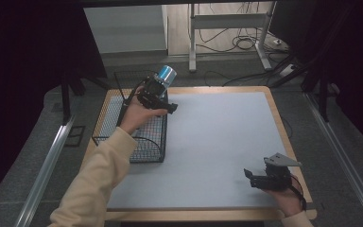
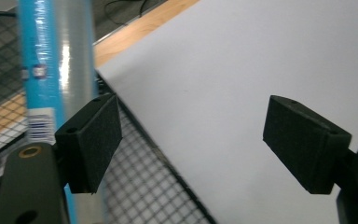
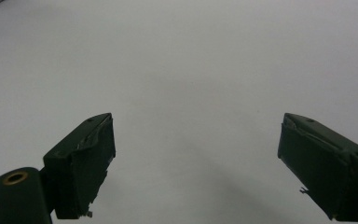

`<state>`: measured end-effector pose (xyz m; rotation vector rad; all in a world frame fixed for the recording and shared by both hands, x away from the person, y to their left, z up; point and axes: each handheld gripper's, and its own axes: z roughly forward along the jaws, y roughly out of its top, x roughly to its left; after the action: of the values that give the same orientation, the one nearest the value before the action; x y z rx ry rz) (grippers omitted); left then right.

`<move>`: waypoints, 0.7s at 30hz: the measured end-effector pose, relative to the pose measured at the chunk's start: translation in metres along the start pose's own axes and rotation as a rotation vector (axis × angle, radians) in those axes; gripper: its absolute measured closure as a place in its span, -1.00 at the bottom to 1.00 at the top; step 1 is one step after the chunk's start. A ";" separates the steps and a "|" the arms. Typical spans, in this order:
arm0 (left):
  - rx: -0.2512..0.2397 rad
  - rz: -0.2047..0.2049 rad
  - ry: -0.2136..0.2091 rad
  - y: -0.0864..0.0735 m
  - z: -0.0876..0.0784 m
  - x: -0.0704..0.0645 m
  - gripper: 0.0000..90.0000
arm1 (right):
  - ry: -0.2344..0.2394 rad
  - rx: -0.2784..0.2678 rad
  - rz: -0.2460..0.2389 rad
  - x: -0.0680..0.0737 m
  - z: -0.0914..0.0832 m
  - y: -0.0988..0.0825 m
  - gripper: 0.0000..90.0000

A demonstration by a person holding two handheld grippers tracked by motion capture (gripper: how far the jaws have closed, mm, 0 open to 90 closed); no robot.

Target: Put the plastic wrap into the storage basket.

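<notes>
both pairs of jaws stand spread, pinching nothing — left gripper (image 1: 170, 108) at upper left over the wire basket (image 1: 146, 153), right gripper (image 1: 249, 175) low at lower right. blue-and-silver cylinder (image 2: 56, 70) stands beside the left jaws, ungripped — nothing looks moved onto the grey mat (image 1: 217, 142) yet.

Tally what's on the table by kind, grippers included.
Black wire mesh basket: 1
Blue and silver cylindrical can: 1
Grey rectangular mat: 1
Black two-jaw grippers: 2, left gripper and right gripper, both open
Total: 5
</notes>
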<state>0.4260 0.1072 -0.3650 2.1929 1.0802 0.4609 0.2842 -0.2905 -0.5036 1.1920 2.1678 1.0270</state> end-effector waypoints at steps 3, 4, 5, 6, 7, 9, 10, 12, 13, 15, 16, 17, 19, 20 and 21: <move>-0.017 0.016 -0.041 -0.005 -0.003 -0.016 -0.55 | 0.000 -0.004 -0.004 0.001 -0.001 0.000 -0.75; -0.022 0.024 -0.053 -0.007 -0.005 -0.021 -0.55 | 0.000 -0.004 -0.004 0.001 -0.001 0.001 -0.75; -0.034 0.029 -0.069 -0.010 -0.006 -0.029 -0.55 | 0.000 -0.005 -0.004 0.001 -0.001 0.001 -0.75; -0.040 0.040 -0.080 -0.012 -0.007 -0.034 -0.54 | 0.001 -0.004 -0.005 0.000 -0.001 0.001 -0.75; -0.044 0.048 -0.087 -0.014 -0.008 -0.039 -0.54 | 0.002 -0.005 -0.004 0.000 -0.001 0.000 -0.75; -0.061 0.074 -0.098 -0.019 -0.010 -0.052 -0.53 | 0.003 -0.004 -0.006 0.001 -0.001 0.001 -0.75; -0.064 0.081 -0.110 -0.021 -0.011 -0.056 -0.53 | 0.002 -0.005 -0.006 0.001 -0.001 0.001 -0.75; -0.074 0.097 -0.137 -0.027 -0.011 -0.068 -0.53 | 0.001 -0.006 -0.007 0.000 -0.001 0.001 -0.75; -0.077 0.101 -0.146 -0.029 -0.011 -0.072 -0.53 | 0.001 -0.007 -0.007 0.001 -0.002 0.001 -0.75; -0.082 0.110 -0.170 -0.036 -0.009 -0.081 -0.53 | 0.001 -0.008 -0.010 0.001 -0.002 0.001 -0.75; -0.080 0.116 -0.186 -0.039 -0.008 -0.085 -0.53 | 0.000 -0.009 -0.011 0.001 -0.002 0.001 -0.75; -0.077 0.124 -0.198 -0.043 -0.006 -0.089 -0.53 | 0.001 -0.010 -0.011 0.001 -0.002 0.001 -0.75; -0.073 0.135 -0.209 -0.049 0.000 -0.097 -0.52 | 0.002 -0.009 -0.012 0.001 -0.002 0.001 -0.75; -0.070 0.141 -0.212 -0.053 0.002 -0.101 -0.52 | 0.003 -0.009 -0.011 0.001 -0.002 0.001 -0.75; -0.067 0.142 -0.221 -0.056 0.005 -0.104 -0.52 | 0.003 -0.009 -0.012 0.002 -0.002 0.001 -0.75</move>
<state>0.3342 0.0482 -0.4096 2.2098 0.7846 0.3021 0.2828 -0.2894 -0.5014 1.1724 2.1680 1.0335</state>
